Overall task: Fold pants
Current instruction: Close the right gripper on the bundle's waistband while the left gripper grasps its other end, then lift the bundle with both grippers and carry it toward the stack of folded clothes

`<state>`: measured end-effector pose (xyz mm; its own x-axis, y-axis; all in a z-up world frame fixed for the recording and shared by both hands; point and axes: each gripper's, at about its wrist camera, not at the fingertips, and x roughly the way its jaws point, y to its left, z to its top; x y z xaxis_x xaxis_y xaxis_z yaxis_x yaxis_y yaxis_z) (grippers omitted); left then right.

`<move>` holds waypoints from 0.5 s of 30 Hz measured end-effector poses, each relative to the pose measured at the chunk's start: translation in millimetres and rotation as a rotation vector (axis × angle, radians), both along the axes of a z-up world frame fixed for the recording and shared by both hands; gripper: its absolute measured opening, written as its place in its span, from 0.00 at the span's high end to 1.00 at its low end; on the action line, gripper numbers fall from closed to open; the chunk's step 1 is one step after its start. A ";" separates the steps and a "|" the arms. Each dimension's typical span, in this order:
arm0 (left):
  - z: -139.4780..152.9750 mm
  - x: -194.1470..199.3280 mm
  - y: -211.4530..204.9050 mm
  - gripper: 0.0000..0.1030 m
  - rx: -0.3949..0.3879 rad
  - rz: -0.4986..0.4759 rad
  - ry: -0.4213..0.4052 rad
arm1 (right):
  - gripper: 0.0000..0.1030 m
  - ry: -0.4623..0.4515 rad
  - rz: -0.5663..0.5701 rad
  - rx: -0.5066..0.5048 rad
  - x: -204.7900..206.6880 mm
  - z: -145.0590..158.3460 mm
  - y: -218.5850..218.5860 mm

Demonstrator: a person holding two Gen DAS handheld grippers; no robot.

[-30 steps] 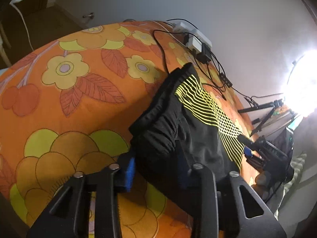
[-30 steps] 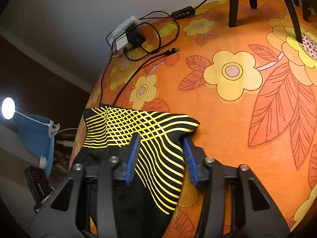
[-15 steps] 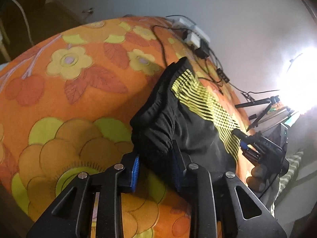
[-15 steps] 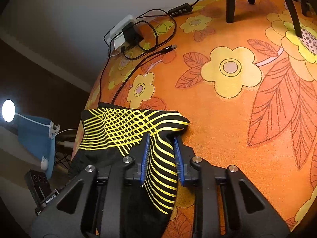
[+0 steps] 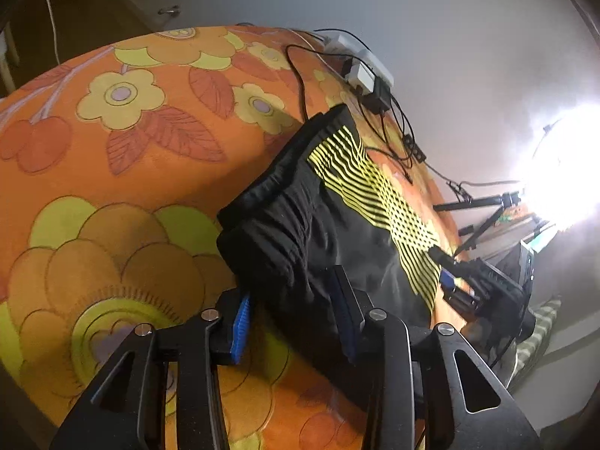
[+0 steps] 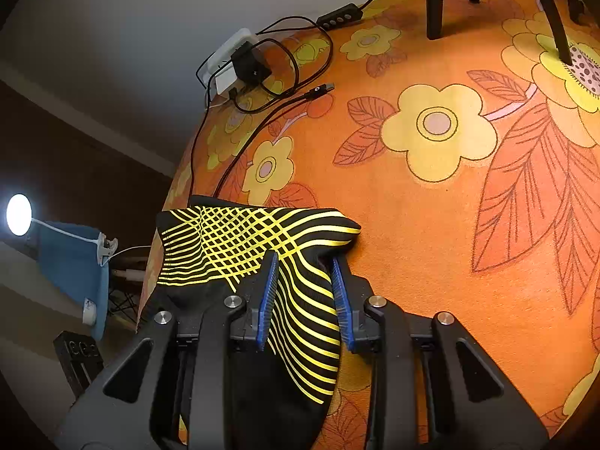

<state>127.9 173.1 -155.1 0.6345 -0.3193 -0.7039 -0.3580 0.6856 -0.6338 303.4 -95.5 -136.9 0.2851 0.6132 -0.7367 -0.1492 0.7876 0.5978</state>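
Orange cloth printed with yellow flowers (image 6: 431,202) covers the one big surface under both claws. One pair of black pants (image 5: 307,232) with yellow stripes lies on it, bunched, running from between the left gripper (image 5: 290,307) fingers out ahead and to that claw's right. The right gripper (image 6: 303,292) has the striped end (image 6: 300,300) between its blue pads; its jaws are just easing apart, the cloth still touching both pads. The left claw is clenched on a thick black fold at the pants' near edge. Both claws tilt downward toward the cloth.

Ahead of the right claw, well apart, sit one white power strip (image 6: 225,63) with a black plug and a tangle of black cables (image 6: 285,86); black tripod legs (image 6: 435,0) stand farther right. One bright lamp (image 6: 18,213) glows off to its left.
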 end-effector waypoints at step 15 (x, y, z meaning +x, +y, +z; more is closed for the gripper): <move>14.1 1.3 -9.8 0.89 0.064 -0.022 -0.075 | 0.89 -0.137 0.070 -0.065 -14.5 29.6 21.1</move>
<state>129.2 163.3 -141.0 0.6792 -0.2897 -0.6744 -0.2957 0.7330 -0.6126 288.8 -74.4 -107.3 0.3443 0.5871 -0.7326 -0.2815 0.8090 0.5160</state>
